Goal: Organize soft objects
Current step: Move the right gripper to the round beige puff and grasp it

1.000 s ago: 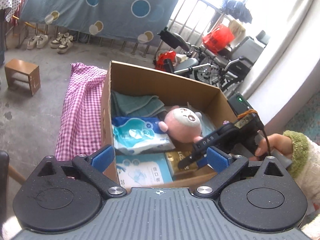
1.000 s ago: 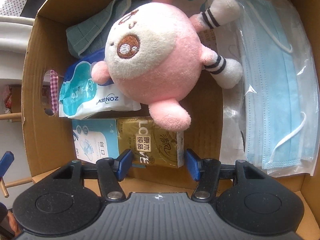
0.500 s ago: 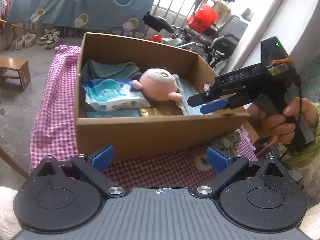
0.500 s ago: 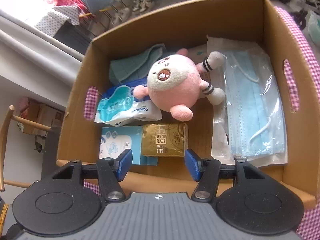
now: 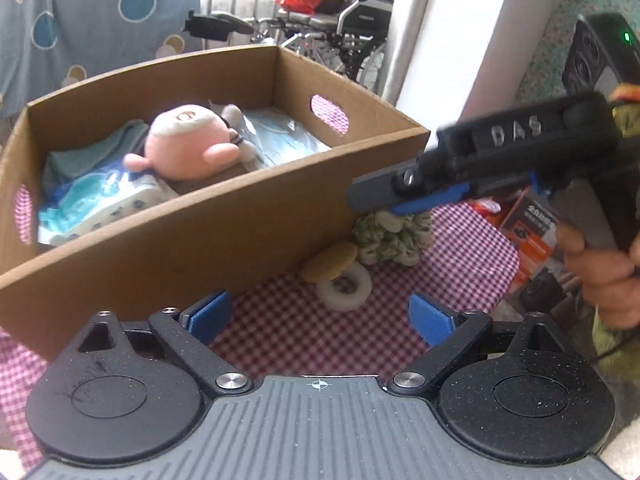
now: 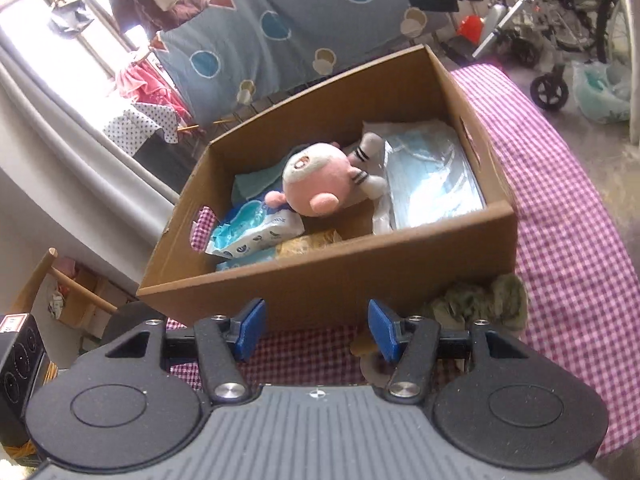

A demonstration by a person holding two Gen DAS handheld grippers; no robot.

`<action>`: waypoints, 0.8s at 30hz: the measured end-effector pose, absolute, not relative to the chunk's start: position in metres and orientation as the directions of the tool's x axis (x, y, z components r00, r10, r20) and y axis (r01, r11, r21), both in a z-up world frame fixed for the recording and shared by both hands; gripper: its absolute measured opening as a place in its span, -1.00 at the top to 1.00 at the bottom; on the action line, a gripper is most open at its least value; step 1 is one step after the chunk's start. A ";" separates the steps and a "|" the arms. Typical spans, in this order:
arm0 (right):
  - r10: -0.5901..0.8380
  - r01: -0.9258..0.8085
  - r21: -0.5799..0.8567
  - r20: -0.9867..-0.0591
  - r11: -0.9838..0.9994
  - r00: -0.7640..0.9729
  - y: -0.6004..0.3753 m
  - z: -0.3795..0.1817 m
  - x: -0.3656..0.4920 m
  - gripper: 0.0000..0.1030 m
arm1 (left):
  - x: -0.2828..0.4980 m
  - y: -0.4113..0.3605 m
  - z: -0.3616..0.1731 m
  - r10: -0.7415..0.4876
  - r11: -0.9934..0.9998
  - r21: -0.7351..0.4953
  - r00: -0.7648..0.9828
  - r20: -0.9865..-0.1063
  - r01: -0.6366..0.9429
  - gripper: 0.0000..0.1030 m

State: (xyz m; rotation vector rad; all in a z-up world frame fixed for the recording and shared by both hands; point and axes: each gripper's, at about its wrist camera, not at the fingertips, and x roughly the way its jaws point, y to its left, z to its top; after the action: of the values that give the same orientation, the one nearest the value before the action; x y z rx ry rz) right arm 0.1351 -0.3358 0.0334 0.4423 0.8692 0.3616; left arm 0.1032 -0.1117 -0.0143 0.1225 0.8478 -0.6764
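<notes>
The cardboard box already holds a green cloth, a wipes pack, the pink plush and bagged masks. Right of it, on the checked cloth, 3 pieces remain: a tan puff, a white ring and a green scrunchie. The left gripper is spread wide and empty; the right gripper, jaws apart and empty, hangs near the scrunchie. Most of the task looks done.

Sunlit windows, hanging dotted blue sheet, parked wheelchair.
</notes>
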 end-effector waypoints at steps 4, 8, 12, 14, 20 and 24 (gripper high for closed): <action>0.494 -0.024 0.583 -0.665 0.812 0.560 -0.347 -0.003 0.138 0.05 | 0.117 -0.127 -0.031 -0.503 0.784 -0.189 0.426 -0.752 0.591 -0.59; 0.550 0.053 0.667 -0.654 0.743 0.519 -0.354 -0.030 0.145 0.17 | 0.126 -0.137 -0.046 -0.498 0.782 -0.202 0.396 -0.772 0.589 -0.45; 0.581 0.124 0.713 -0.647 0.690 0.493 -0.357 -0.052 0.154 0.28 | 0.130 -0.143 -0.054 -0.499 0.774 -0.209 0.373 -0.783 0.597 -0.34; 0.587 0.148 0.724 -0.647 0.674 0.487 -0.358 -0.059 0.158 0.34 | 0.131 -0.145 -0.056 -0.502 0.769 -0.207 0.370 -0.782 0.605 -0.32; 0.586 0.210 0.738 -0.648 0.641 0.486 -0.361 -0.074 0.169 0.56 | 0.135 -0.148 -0.060 -0.512 0.761 -0.210 0.369 -0.776 0.613 -0.25; 0.587 0.220 0.745 -0.642 0.630 0.494 -0.363 -0.081 0.168 0.77 | 0.141 -0.149 -0.063 -0.522 0.757 -0.226 0.359 -0.774 0.613 -0.24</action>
State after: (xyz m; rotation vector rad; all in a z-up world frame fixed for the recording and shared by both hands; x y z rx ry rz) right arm 0.1684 -0.3631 -0.0805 0.8994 1.0639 0.2627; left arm 0.1411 -0.1488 -0.0628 0.1079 0.9547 -0.7340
